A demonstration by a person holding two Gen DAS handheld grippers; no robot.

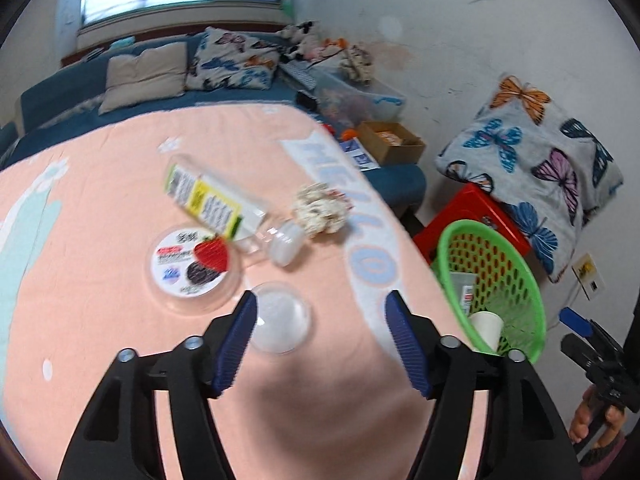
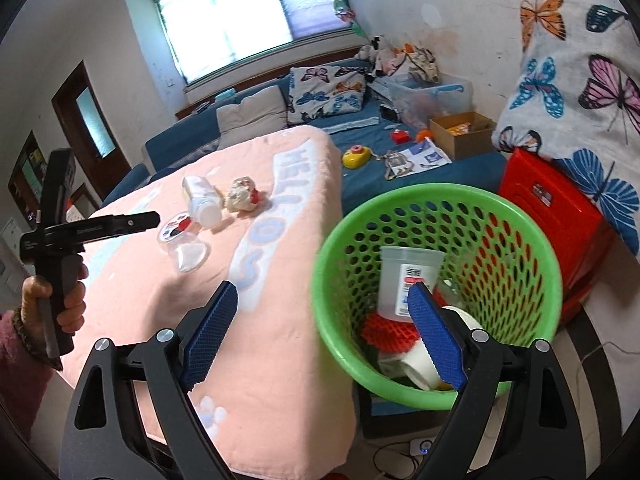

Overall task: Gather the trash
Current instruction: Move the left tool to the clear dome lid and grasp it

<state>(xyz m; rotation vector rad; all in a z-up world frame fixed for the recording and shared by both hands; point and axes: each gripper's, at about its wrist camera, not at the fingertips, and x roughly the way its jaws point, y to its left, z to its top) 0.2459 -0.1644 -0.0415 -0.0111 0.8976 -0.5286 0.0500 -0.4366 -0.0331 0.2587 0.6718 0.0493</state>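
1. Left wrist view: the left gripper [image 1: 320,344] hangs over the bench [image 1: 100,340], which is draped in a pink cloth, its jaws apart with nothing between the pads. The small clear lid [image 1: 282,318] lies flat just inside the left-hand pad, so it looks like the next piece of trash to be picked.
2. Beyond the lid, the plastic bottle [image 1: 224,208] lies on its side. Its long axis runs from upper left to lower right, with the white cap end toward the gripper. The round printed lid [image 1: 192,266] lies flat, partly under the bottle's lower side, and the crumpled paper [image 1: 320,210] sits just beside the cap end.
3. The green basket [image 1: 516,344] stands off the bench's right edge, tipped toward it, probably to make dropping easy.
4. Right wrist view: the right gripper [image 2: 322,328] hovers across the bench edge and the basket rim, jaws wide and empty. A clear cup [image 2: 408,276] stands nearly upright inside the basket, mouth up, beside a white paper cup [image 2: 416,364] lying on its side.
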